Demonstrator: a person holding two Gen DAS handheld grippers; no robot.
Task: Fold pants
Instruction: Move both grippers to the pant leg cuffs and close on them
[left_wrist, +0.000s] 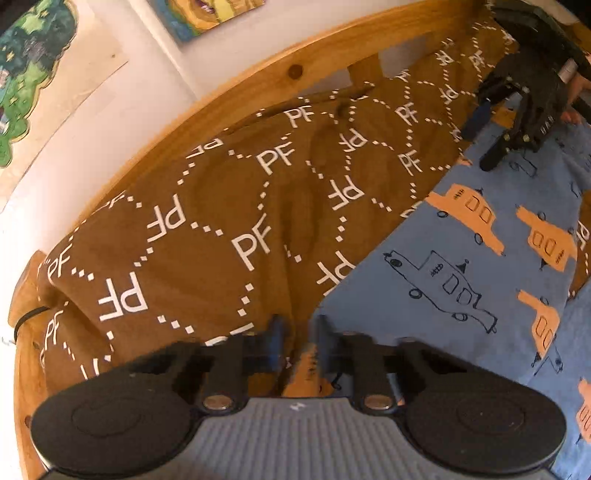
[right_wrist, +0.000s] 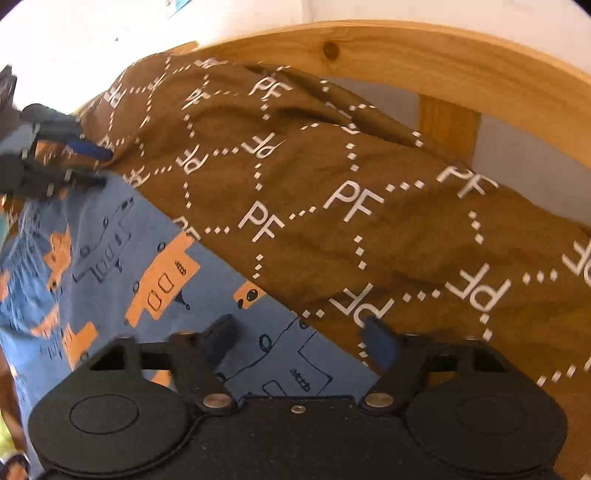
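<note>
Right, quick pass.
pants: blue pants (left_wrist: 461, 266) with orange and outlined car prints, spread flat on the brown blanket, toward my near side; also seen in the right wrist view (right_wrist: 122, 266).
pants edge: the long edge lies diagonally against the brown cloth in both views.
left gripper: I see my left gripper (left_wrist: 297, 345) with fingers drawn close, pinching a fold of the pants edge, an orange print bunched between the blue pads; from the right wrist view it sits at far left (right_wrist: 94, 164), at the pants corner.
right gripper: my right gripper (right_wrist: 301, 338) stands spread wide, one finger over the blue cloth, the other over the brown, nothing between; from the left wrist view it is at upper right (left_wrist: 484, 144).
blanket: brown blanket (left_wrist: 221, 206) with white PF letters and dotted diamonds, rumpled.
frame: wooden bed rail (right_wrist: 424, 48) curves behind the blanket.
wall: white, with colourful posters (left_wrist: 33, 66).
</note>
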